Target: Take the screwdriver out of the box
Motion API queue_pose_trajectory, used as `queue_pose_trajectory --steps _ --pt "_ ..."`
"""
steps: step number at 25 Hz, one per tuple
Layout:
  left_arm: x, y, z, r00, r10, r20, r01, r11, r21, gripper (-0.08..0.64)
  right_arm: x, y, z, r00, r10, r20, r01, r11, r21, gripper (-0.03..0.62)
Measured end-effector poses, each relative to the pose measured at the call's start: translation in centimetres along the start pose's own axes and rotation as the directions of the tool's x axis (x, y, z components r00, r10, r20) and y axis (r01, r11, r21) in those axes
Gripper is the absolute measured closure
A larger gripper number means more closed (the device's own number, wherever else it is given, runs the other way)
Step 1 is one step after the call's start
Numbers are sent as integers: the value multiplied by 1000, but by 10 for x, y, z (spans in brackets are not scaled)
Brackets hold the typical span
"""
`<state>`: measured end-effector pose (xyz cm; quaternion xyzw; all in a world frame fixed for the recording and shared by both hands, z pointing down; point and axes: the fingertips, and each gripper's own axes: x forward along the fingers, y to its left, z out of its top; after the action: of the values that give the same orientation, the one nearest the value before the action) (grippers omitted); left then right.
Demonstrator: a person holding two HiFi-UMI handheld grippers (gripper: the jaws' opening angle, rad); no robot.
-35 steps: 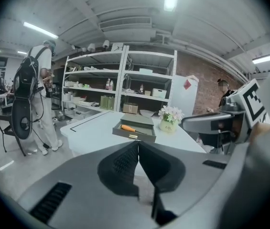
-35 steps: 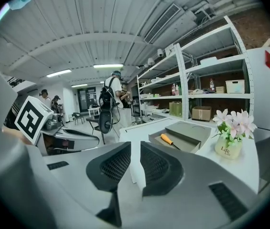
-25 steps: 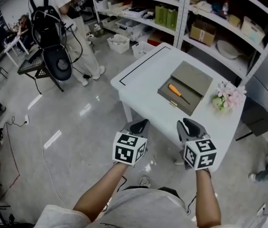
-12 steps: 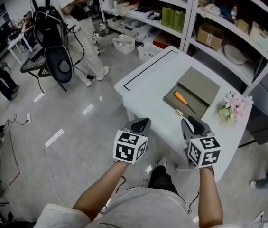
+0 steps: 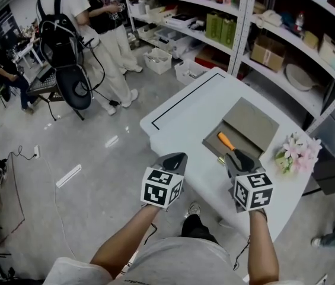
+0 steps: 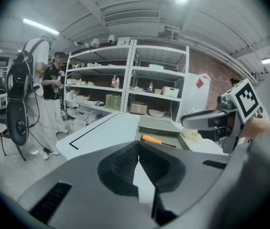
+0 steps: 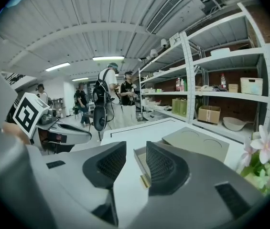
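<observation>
A screwdriver [image 5: 225,141] with an orange handle lies in the open grey box [image 5: 213,139] on the white table [image 5: 179,111]; the box's lid [image 5: 251,125] lies flat behind it. In the left gripper view the screwdriver [image 6: 151,139] shows just beyond my left gripper [image 6: 138,144], whose tips meet, empty. My left gripper [image 5: 176,157] hangs over the table's near edge. My right gripper [image 5: 238,156] is just short of the box, its jaws opening with nothing between them. Between the right gripper's [image 7: 136,147] jaws I see the box's near wall [image 7: 140,162]; the screwdriver is hidden there.
Pink flowers [image 5: 297,150] stand on the table to the right of the box. Metal shelves [image 5: 262,16] with boxes and bottles rise behind the table. People [image 5: 66,16], a chair and cables are on the floor at the upper left.
Both grippers have come closer to the table and the box. The right one now reaches the box's near side. People in the background have walked.
</observation>
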<state>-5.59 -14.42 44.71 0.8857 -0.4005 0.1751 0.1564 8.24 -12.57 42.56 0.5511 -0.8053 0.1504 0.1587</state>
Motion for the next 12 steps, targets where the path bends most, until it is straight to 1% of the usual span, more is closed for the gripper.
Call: queue_pose_trajectory --steps 6,12 --pt "36 10 19 1000 9 -11 -9 1000 1 554 34 -29 1 999 19 -50 -18 1000 2 451" --pt "73 20 32 999 11 -38 -11 1000 -7 554 69 -52 -6 989 48 -136 -49 999 -4 437"
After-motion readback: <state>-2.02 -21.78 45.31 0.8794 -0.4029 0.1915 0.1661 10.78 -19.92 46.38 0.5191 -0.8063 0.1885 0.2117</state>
